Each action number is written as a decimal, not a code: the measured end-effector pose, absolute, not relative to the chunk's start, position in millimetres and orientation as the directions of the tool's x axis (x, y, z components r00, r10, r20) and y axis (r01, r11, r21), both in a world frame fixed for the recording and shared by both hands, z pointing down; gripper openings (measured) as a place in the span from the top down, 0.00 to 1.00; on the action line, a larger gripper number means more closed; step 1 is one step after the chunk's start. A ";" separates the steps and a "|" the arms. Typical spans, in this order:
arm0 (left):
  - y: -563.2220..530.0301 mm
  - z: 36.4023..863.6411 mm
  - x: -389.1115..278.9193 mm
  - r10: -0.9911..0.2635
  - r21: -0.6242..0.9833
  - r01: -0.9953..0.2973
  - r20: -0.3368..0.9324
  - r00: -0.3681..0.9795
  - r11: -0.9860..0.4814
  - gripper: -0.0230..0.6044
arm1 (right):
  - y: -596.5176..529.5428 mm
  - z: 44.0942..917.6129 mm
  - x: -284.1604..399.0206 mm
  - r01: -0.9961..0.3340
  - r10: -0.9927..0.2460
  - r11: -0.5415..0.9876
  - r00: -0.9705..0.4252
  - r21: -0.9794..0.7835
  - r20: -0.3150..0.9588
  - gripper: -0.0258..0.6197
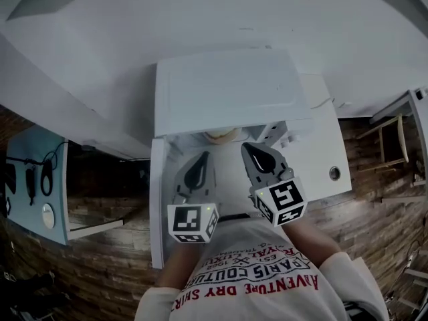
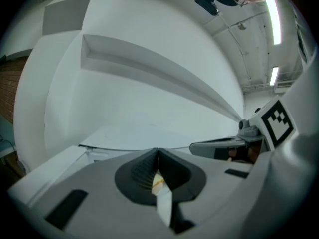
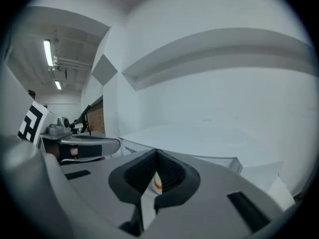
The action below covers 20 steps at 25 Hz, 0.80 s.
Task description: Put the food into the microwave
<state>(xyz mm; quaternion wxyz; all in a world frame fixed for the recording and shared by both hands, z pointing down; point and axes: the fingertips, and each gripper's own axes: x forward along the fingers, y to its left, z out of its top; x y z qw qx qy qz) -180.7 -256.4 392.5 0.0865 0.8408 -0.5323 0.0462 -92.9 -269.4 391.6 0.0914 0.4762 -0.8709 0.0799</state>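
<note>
Seen from above in the head view, the white microwave stands with its door swung out to the left. Pale food on a dish shows at the mouth of the oven. My left gripper and right gripper hover side by side just in front of it, both pointing at the opening. In the left gripper view the left gripper has its tips together. The right gripper is likewise shut. A sliver of white with an orange line shows through the slit behind the tips; nothing is pinched.
The microwave sits on a white counter with a small round fitting. A blue board with black tools lies at the left, a wooden chair at the right. The floor is brick-patterned. A white wall rises behind.
</note>
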 end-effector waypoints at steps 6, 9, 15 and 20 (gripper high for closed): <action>-251.9 371.2 -178.7 -0.893 0.063 -0.902 0.124 0.432 -0.428 0.95 | -263.6 356.1 -85.0 -0.842 -0.833 0.535 -0.539 -0.059 0.124 0.94; -251.5 366.8 -178.8 -0.895 0.051 -0.903 0.115 0.430 -0.427 0.95 | -262.8 352.5 -83.2 -0.841 -0.833 0.540 -0.541 -0.049 0.110 0.94; -258.2 364.0 -183.9 -0.901 0.051 -0.908 0.112 0.420 -0.416 0.95 | -269.1 358.4 -82.2 -0.840 -0.832 0.537 -0.542 -0.075 0.122 0.94; -261.1 366.1 -186.6 -0.903 0.056 -0.911 0.118 0.413 -0.410 0.95 | -271.3 361.1 -83.7 -0.842 -0.832 0.536 -0.539 -0.056 0.133 0.94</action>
